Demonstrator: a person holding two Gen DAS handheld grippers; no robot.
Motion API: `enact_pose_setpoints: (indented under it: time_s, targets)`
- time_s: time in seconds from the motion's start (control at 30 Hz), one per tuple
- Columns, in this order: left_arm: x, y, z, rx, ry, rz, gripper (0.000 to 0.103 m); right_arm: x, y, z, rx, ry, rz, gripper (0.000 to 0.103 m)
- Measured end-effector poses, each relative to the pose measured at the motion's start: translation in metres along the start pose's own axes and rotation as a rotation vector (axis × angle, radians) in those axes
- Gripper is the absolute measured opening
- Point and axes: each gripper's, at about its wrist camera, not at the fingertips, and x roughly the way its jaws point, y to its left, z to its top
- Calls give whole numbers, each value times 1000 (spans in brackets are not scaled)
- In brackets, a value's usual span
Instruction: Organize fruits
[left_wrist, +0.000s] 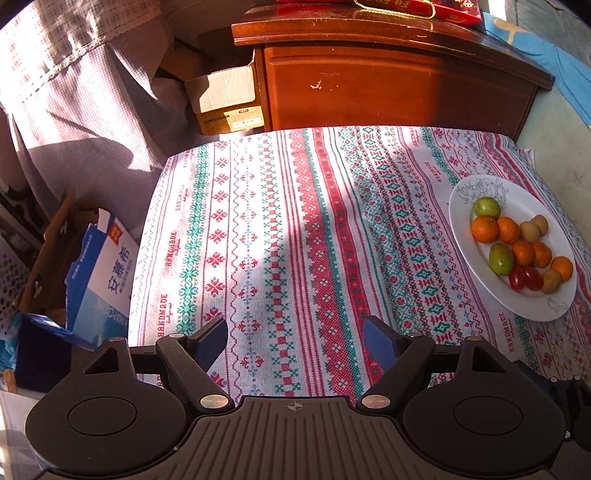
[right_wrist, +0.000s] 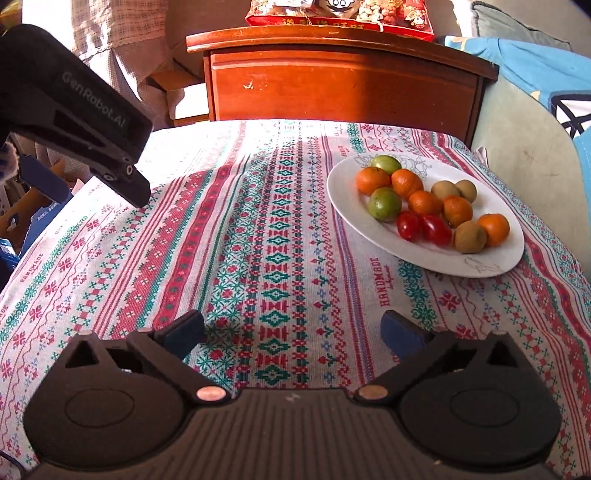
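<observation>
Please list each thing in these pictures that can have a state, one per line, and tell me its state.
left gripper: open, nothing between its fingers.
right gripper: open, empty.
white plate: flat on the tablecloth, holding all the fruits.
oranges: on the plate.
green fruits: on the plate.
red tomatoes: on the plate, side by side.
brown kiwis: on the plate.
tablecloth: spread flat.

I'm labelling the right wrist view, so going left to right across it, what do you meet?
The other gripper at the left edge → bare patterned tablecloth → white plate of mixed fruit → pale cushion at the right edge.
</observation>
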Motion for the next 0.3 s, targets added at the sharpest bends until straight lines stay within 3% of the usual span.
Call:
enact_pose_setpoints:
  time_s: [0.1,0.3]
  targets:
    - [1,3,-2,0,4,-1,82,2,2,3,41,-9,-22,102]
    - [4,5,-4,1,9,-3,82,10,3,5,4,-34,-6,102]
